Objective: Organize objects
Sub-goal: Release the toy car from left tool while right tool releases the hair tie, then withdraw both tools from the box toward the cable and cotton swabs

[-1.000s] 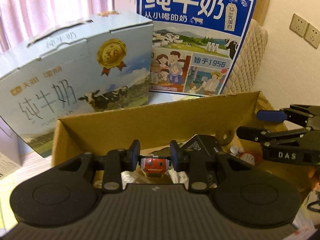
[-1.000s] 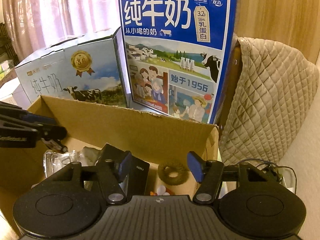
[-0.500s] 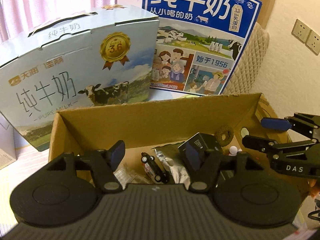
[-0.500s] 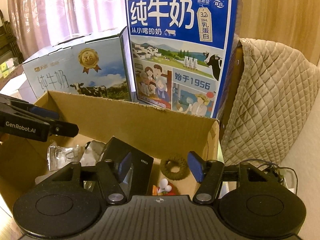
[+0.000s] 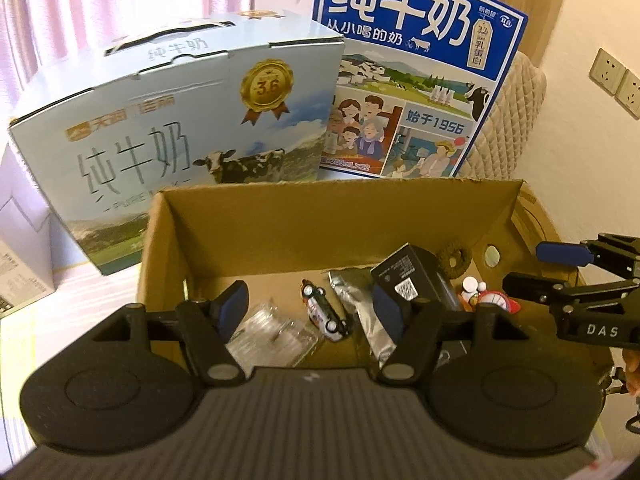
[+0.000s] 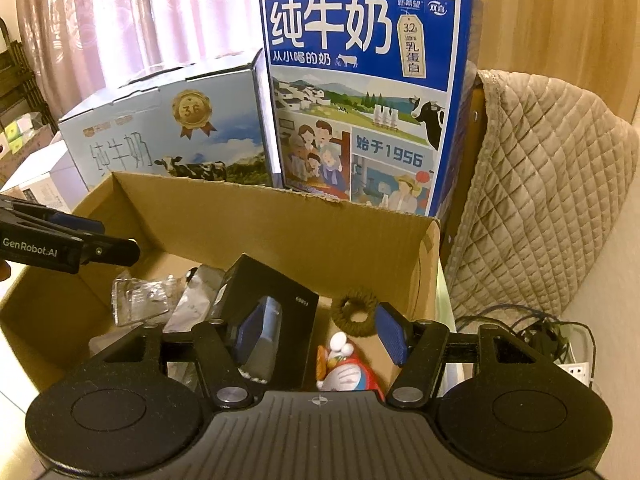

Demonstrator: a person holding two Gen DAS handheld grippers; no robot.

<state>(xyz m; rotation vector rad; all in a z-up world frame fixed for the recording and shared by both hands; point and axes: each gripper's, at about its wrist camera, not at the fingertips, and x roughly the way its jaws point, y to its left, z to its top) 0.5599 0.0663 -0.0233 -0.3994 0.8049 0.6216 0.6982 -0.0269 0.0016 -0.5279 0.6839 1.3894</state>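
An open cardboard box (image 5: 280, 224) holds a small toy car (image 5: 324, 312), a clear plastic case (image 5: 272, 336), a silver foil pouch (image 5: 360, 300), a black carton (image 5: 408, 276), a brown hair tie (image 5: 454, 260) and a red and white figurine (image 5: 488, 296). My left gripper (image 5: 309, 302) hovers open above the car, with nothing between its pads. My right gripper (image 6: 323, 330) is open over the figurine (image 6: 344, 368), between the black carton (image 6: 280, 304) and the hair tie (image 6: 356, 316). Each gripper shows at the edge of the other's view.
Behind the box stand a pale blue milk case (image 5: 180, 120) and a taller dark blue milk case (image 5: 412, 80). A quilted beige cover (image 6: 540, 184) drapes a chair at the right. Cables and a power strip (image 6: 576, 368) lie beside the box. Wall sockets (image 5: 616, 76) are at the far right.
My left gripper was shut on the toy car; it has opened, and the car now lies on the box floor. Both grippers have drawn back a little from the box.
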